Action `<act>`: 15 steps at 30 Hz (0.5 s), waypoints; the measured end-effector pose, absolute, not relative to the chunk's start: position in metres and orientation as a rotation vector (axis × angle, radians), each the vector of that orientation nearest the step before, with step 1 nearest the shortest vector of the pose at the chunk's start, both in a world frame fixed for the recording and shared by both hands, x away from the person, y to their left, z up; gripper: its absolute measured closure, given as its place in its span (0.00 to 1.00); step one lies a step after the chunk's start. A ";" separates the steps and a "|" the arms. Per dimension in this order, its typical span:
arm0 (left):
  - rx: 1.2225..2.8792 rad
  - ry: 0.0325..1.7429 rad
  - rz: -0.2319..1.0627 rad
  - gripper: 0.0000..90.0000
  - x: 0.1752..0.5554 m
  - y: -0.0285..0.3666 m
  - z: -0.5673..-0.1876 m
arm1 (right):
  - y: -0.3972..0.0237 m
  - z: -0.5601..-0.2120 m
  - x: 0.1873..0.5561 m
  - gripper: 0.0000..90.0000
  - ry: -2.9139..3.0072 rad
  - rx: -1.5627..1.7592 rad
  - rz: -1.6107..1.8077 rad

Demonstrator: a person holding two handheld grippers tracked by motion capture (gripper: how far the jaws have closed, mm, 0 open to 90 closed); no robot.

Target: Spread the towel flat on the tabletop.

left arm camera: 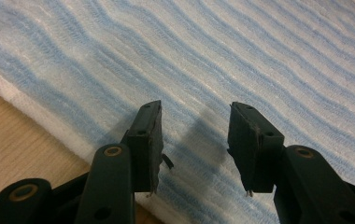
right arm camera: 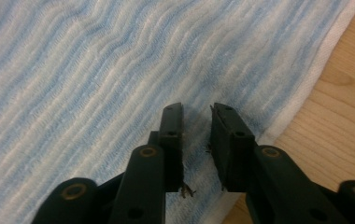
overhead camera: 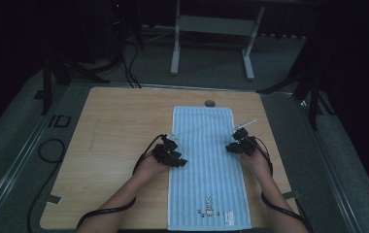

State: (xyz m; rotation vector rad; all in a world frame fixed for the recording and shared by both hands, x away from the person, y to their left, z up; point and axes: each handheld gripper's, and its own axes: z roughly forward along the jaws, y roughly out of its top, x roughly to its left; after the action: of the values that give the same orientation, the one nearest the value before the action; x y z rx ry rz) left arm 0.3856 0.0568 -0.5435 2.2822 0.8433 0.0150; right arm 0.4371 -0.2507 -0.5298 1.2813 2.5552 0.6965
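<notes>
**A:** From the high view, you had the striped blue towel (overhead camera: 203, 165) laid flat and lengthwise down the middle of the wooden table (overhead camera: 119, 126), its printed end nearest you. Why did you bring a gripper to each long side?

**B:** You did that, I'd judge, to take both edges at the same height. Your left gripper (overhead camera: 172, 156) sat at the towel's left edge and your right gripper (overhead camera: 239, 144) at its right edge, roughly level with each other around mid-length — a symmetrical setup that suits a fold or a lift.

**A:** And in the left gripper view?

**B:** There your left gripper (left arm camera: 194, 140) had its jaws well apart, with nothing between them. They hung just inside the towel's white hem (left arm camera: 35, 116), pointing across the stripes, with bare wood at the lower left. You were over the cloth, not pinching it; whether the tips touched the pile I couldn't tell.

**A:** The right gripper view?

**B:** Your right gripper (right arm camera: 197, 140) had a much narrower gap — jaws parted only a little, and again nothing caught in them. They stood near the towel's right hem (right arm camera: 301, 102), with table showing beyond it on the right. Both hands were placed near the edge because that's where the fabric can be picked up; neither had hold of it yet.
</notes>
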 end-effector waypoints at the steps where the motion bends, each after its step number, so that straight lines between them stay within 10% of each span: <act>1: 2.286 0.835 0.023 0.58 0.384 0.056 -0.544 | -0.250 -0.530 0.436 0.78 2.554 1.277 0.697; 15: 2.345 0.785 0.040 0.56 0.373 0.068 -0.541 | -0.258 -0.531 0.402 0.82 2.555 1.255 0.718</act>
State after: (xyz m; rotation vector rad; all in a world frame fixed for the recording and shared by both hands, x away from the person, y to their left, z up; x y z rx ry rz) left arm 0.3728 0.0683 -0.5413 2.3447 0.7850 0.0402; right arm 0.4022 -0.2580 -0.5305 1.2550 2.5549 0.7177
